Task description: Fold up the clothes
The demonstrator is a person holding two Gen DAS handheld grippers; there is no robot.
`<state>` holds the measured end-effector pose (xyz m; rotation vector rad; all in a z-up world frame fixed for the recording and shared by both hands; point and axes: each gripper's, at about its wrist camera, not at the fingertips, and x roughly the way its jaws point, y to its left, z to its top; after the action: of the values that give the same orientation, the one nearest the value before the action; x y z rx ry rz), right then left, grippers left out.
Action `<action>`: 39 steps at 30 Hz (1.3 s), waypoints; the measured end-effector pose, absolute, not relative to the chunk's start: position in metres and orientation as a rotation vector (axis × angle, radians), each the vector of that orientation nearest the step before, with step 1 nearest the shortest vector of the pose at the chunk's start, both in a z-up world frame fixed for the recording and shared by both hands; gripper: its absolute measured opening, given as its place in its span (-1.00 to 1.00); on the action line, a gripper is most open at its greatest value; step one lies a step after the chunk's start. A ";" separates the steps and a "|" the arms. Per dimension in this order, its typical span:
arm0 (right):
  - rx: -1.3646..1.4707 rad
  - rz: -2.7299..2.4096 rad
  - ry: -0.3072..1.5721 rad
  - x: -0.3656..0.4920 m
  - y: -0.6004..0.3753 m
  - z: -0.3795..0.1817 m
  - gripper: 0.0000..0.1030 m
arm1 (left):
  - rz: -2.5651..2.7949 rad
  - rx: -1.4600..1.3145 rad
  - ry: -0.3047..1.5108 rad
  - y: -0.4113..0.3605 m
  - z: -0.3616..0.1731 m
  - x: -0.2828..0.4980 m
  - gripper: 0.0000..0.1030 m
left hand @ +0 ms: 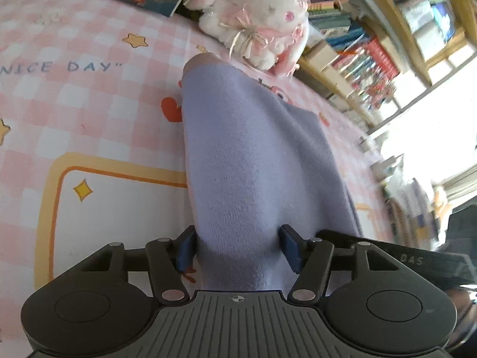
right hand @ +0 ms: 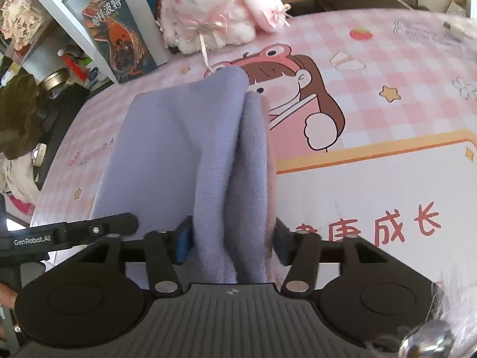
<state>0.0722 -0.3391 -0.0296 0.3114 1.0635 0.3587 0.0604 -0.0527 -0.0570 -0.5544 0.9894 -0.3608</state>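
1. Left gripper stands about half open, jaws either side of a soft hump of the lilac garment. The cloth fills the gap but looks unsqueezed, so I judge it bracketed, not clamped.
2. Right gripper is likewise part open, straddling the garment's stacked right-hand edge. Two plump folds sit between its jaws, with no visible pinch.
3. The garment lies on the printed table mat, directly ahead of both tongs. Its long axis runs away from them toward the plush rabbit, which sits just beyond the far end.
4. Neither hand is clearly nearer. Each sits at the near end, left tongs on the left side, right tongs on the right.
5. The fabric is thick, brushed fleece, matte and springy. A pinkish inner layer shows along the right edge. Folds round off rather than crease, so they would likely spring open unless pressed flat.
6. The mat is smooth, pink-checked and flat.
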 end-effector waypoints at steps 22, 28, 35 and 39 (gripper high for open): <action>0.193 0.406 0.808 0.026 -0.327 0.038 -0.51 | -0.374 -0.445 0.794 -0.075 0.003 0.023 -0.10; 0.084 0.439 0.713 0.014 -0.330 0.050 -0.52 | -0.389 -0.360 0.713 -0.089 0.021 0.014 -0.11; 0.095 0.485 0.676 0.015 -0.355 0.057 -0.52 | -0.360 -0.372 0.684 -0.112 0.031 0.009 -0.11; 0.096 0.519 0.661 0.018 -0.372 0.062 -0.52 | -0.341 -0.365 0.678 -0.128 0.038 0.009 -0.11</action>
<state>0.0184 -0.3723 0.0615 0.0960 0.6608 0.5188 0.0091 -0.1276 0.0376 -0.3653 0.6780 -0.3409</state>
